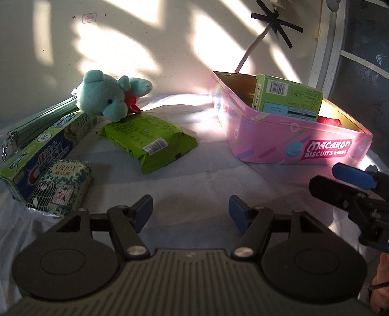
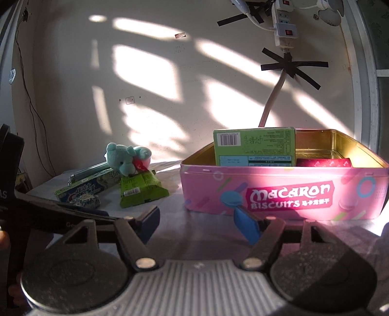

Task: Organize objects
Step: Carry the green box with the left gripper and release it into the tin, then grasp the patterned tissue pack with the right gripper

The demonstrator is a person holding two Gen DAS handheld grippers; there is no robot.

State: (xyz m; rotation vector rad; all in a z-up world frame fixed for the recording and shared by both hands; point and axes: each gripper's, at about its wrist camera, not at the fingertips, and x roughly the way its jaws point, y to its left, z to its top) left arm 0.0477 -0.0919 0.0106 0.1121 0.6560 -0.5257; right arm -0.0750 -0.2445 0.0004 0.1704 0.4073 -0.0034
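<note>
A pink Macaron Biscuits tin (image 1: 291,143) (image 2: 279,189) stands open on the right, holding an upright green box (image 1: 289,99) (image 2: 255,145) and a red packet (image 2: 325,162). On the left lie a teal plush bear (image 1: 107,97) (image 2: 121,158), a green snack packet (image 1: 150,141) (image 2: 141,189), a toothpaste box (image 1: 46,150), a Virjoy tissue pack (image 1: 60,187) and a teal zip pouch (image 1: 36,121). My left gripper (image 1: 190,214) is open over bare cloth between both groups. My right gripper (image 2: 198,224) is open just before the tin's front wall, holding nothing.
A pale cloth (image 1: 194,175) covers the table. A wall stands close behind, with a power strip (image 2: 284,21) taped to it and a cable (image 2: 269,102) dropping behind the tin. A dark patterned panel (image 1: 364,48) borders the right side. The right gripper (image 1: 345,184) shows at the left wrist view's right edge.
</note>
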